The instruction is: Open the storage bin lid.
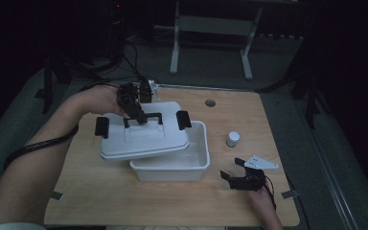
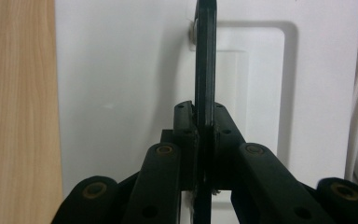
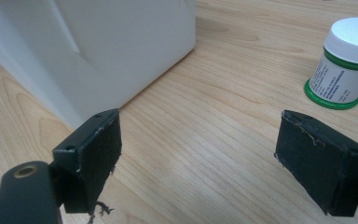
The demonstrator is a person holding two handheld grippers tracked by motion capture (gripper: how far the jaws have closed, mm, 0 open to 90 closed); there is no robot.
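Note:
A white lid with black side clips and a black handle hangs tilted over the left part of a white bin. My left gripper is shut on that handle; in the left gripper view the handle runs as a thin black bar between the closed jaws, with the white lid behind it. My right gripper rests on the table right of the bin, open and holding nothing. In the right gripper view its fingers stand wide apart, the bin's corner ahead at left.
A small white jar with a green band stands right of the bin. The wooden table has a round hole near its far edge. Table legs and cables lie on the dark floor beyond.

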